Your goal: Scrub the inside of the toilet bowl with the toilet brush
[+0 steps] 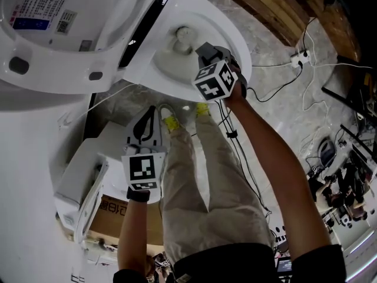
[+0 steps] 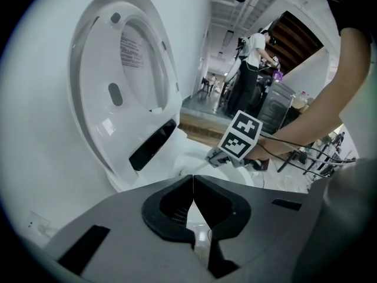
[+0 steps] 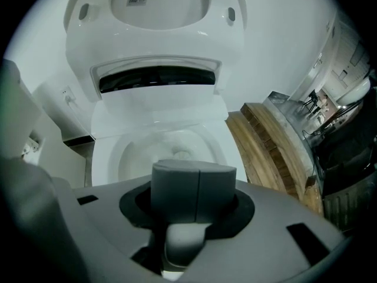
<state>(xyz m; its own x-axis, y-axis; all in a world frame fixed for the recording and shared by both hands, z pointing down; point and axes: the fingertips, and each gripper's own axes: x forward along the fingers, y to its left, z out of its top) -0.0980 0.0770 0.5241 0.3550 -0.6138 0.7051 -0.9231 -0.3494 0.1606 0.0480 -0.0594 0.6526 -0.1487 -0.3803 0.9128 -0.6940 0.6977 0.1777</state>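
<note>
The white toilet has its lid [image 1: 59, 16] raised, and its bowl [image 1: 168, 63] lies open below me. My right gripper [image 1: 206, 53] hangs over the bowl, shut on the toilet brush's pale handle [image 3: 182, 240]. The brush's white head [image 1: 184, 35] sits down inside the bowl. In the right gripper view the pads [image 3: 177, 187] are pressed together above the bowl [image 3: 171, 149]. My left gripper [image 1: 151, 117] is held back near my legs, beside the toilet, shut and holding nothing. Its view shows the jaws [image 2: 192, 184] meeting at the tip, and the right gripper's marker cube [image 2: 240, 135].
A wooden platform [image 3: 265, 140] runs along the toilet's right side. A power strip with cables [image 1: 297, 58] lies on the marble floor. A white box [image 1: 82, 175] and a cardboard box [image 1: 118, 208] stand to my left. People [image 2: 250, 69] stand far behind.
</note>
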